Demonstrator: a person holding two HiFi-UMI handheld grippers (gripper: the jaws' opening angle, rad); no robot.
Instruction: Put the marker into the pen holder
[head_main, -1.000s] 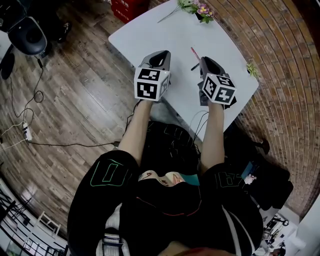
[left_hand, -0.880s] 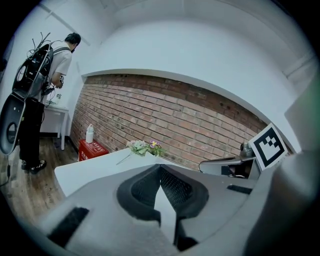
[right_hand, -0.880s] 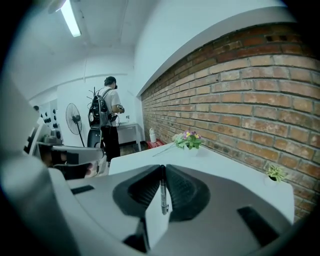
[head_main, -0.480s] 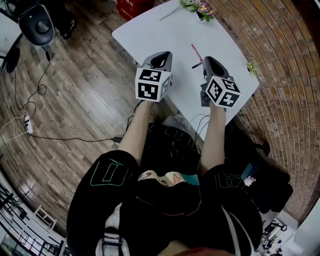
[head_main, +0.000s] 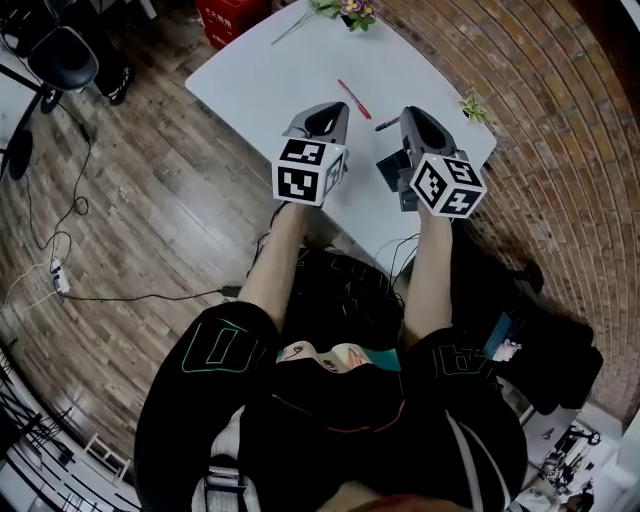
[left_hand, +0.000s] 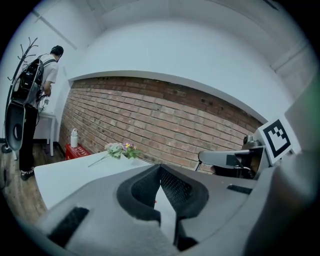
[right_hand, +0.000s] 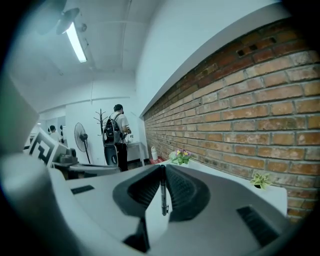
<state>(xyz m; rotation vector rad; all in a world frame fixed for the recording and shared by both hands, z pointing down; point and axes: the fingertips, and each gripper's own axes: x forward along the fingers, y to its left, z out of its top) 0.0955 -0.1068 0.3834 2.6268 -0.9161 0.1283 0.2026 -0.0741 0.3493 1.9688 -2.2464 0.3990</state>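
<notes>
One second has carried the right gripper (head_main: 408, 116) away from the red pen (head_main: 353, 98). The two were close together, and now a stretch of bare white table (head_main: 290, 70) lies between them. Its jaws are closed on the black marker (right_hand: 162, 192), which stands upright between the pads, with one end poking out past the tip in the head view. I judge the pick-up done and the carry under way, with the drop still to come. The left gripper (head_main: 322, 112) hangs over the table's near edge much as it did, its jaws drawn together on nothing. A dark object (head_main: 390, 168) just beside the right gripper shows more than it did. It may be the pen holder, but the gripper covers part of it and no opening can be made out. Neither gripper view catches it, since both look off across the table toward the brick wall.
</notes>
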